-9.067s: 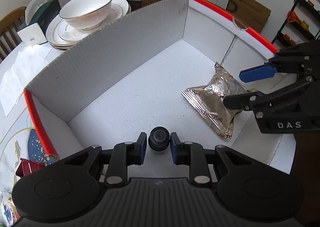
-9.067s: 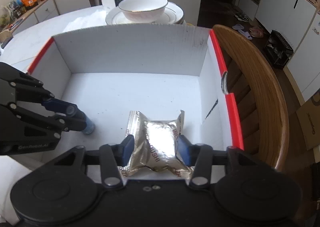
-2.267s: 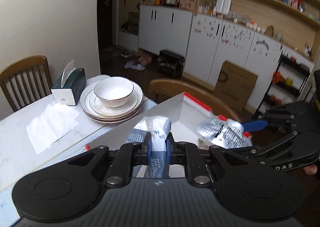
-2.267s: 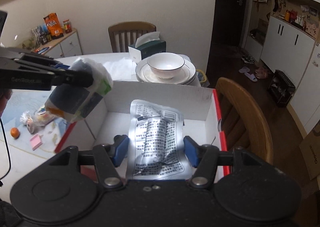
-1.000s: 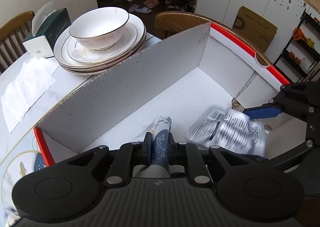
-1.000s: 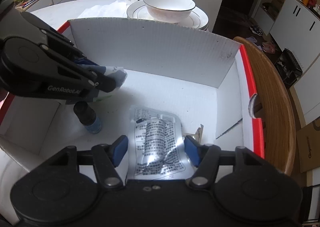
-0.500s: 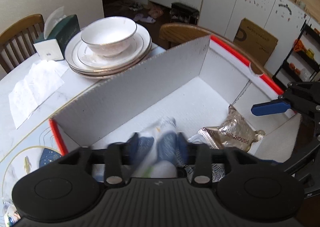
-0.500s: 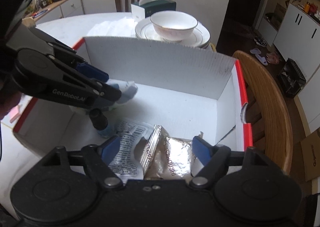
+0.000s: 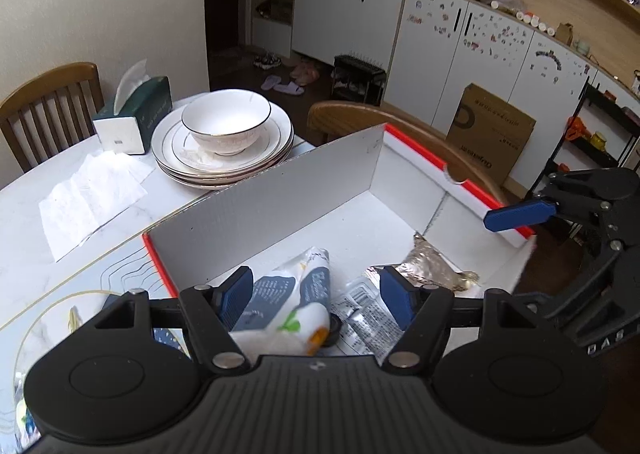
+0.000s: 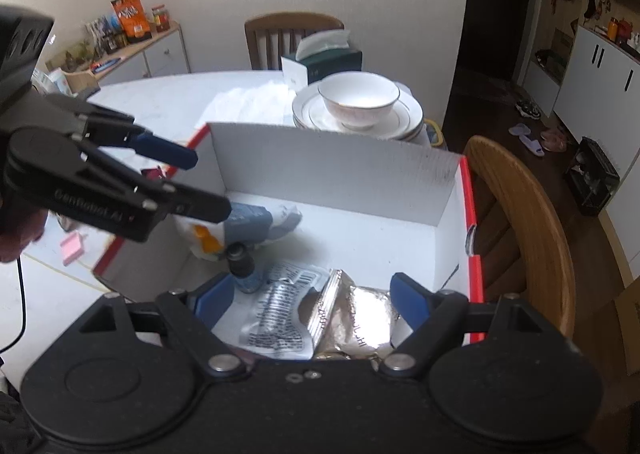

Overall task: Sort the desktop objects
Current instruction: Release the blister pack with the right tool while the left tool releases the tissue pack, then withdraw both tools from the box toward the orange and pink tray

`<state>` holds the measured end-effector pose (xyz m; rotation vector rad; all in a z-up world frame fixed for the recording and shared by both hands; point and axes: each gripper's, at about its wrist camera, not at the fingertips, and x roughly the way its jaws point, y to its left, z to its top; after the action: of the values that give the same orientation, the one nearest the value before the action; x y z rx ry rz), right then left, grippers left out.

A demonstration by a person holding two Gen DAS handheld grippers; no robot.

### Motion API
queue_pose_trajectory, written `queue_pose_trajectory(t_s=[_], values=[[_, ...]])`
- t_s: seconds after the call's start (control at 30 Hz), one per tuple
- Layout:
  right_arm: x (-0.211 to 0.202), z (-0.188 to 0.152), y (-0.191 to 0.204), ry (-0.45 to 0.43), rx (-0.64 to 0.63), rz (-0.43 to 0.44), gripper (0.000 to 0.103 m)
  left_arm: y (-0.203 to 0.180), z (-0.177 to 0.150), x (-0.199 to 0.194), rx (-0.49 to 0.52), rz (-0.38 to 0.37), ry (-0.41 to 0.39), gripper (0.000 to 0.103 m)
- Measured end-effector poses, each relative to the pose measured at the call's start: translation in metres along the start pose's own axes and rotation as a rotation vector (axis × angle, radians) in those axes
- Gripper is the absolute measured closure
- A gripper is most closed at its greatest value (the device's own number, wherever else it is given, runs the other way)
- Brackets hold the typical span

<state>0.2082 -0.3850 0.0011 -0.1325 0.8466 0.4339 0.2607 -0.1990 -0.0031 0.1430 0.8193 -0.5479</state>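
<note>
Both grippers held apart above the box
Left gripper (image 9: 316,296) and right gripper (image 10: 308,300) are spread wide, gripping nothing, over the white box (image 10: 336,173).

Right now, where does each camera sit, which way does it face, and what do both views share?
Left wrist: on the left gripper, above the box's left side, facing the cabinets; its open fingers and the right gripper show.
Right wrist: on the right gripper, at the box's near edge, facing the chair; its open fingers and the left gripper show.
Shared: box, bowl, tissue box, foil packet.
</note>
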Motion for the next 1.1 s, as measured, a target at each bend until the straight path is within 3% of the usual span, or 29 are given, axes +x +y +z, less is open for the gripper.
queue_pose_trajectory(t_s=[0.4,0.8,1.0,1.1], values=[[-0.031,-0.003,0.021,-0.072,0.022,0.031,0.014,-0.004,-0.032,-0.054,-0.04,0.009,-0.066,0.034],[-0.033,-0.008,0.087,-0.101,0.042,0.033,0.007,0.034,-0.079,-0.107,-0.072,0.007,-0.102,0.034],[-0.019,-0.004,0.133,-0.092,0.055,0.024,0.007,0.066,-0.102,-0.131,-0.065,0.026,-0.112,0.028],[-0.01,-0.002,0.157,-0.078,0.059,0.026,0.007,0.085,-0.116,-0.14,-0.065,0.028,-0.11,0.02]])
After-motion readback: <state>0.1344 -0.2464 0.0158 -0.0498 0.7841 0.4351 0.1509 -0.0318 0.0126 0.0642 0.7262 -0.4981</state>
